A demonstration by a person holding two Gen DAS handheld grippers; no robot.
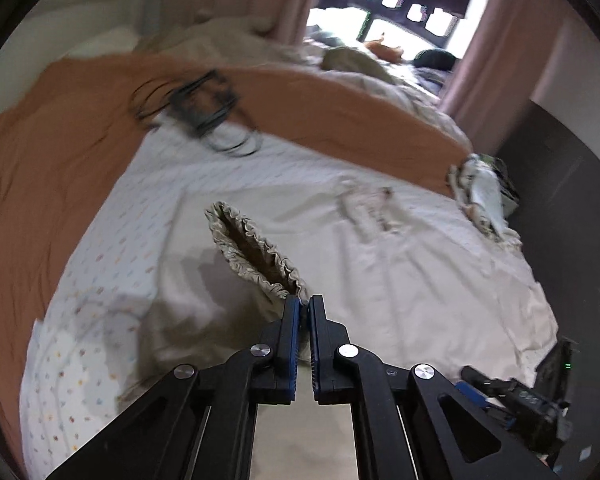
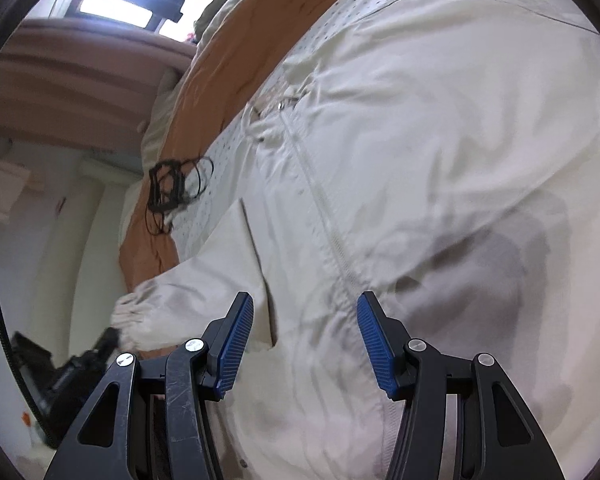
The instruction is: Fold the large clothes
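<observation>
So far only the 1st step of the fold looks begun. The cream zip-front jacket (image 2: pixel 400 168) lies spread, front up, across the dotted white bedsheet (image 1: pixel 112 248), with an orange blanket (image 1: pixel 60 128) beyond it and a tangle of black cable (image 1: pixel 204 112) resting at the blanket's edge. Its zipper (image 2: pixel 324 216) runs up the middle of the body, and in the right wrist view the body is still wide and rumpled, not yet brought into any tidy rectangle.

The left gripper (image 1: pixel 304 304) has its 2 blue-padded fingers pressed together on the edge of the elastic sleeve cuff (image 1: pixel 252 252), pinching the ruffled rim so that the cuff stands up off the sheet with its opening gaping toward the camera. The right wrist view shows that same gathered cuff at the end of the sleeve (image 2: pixel 188 292), met by the dark shape of the left gripper. Judging by this, the sleeve is being lifted to go across the chest.

The right gripper (image 2: pixel 306 336) holds its fingers well apart, with nothing between them; it hovers over the lower body of the jacket near the zipper and I cannot tell whether it touches the cloth.

Still to do, as I read it: lay this sleeve over the front, bring in the other sleeve, then fold the body over itself and smooth the creases.
</observation>
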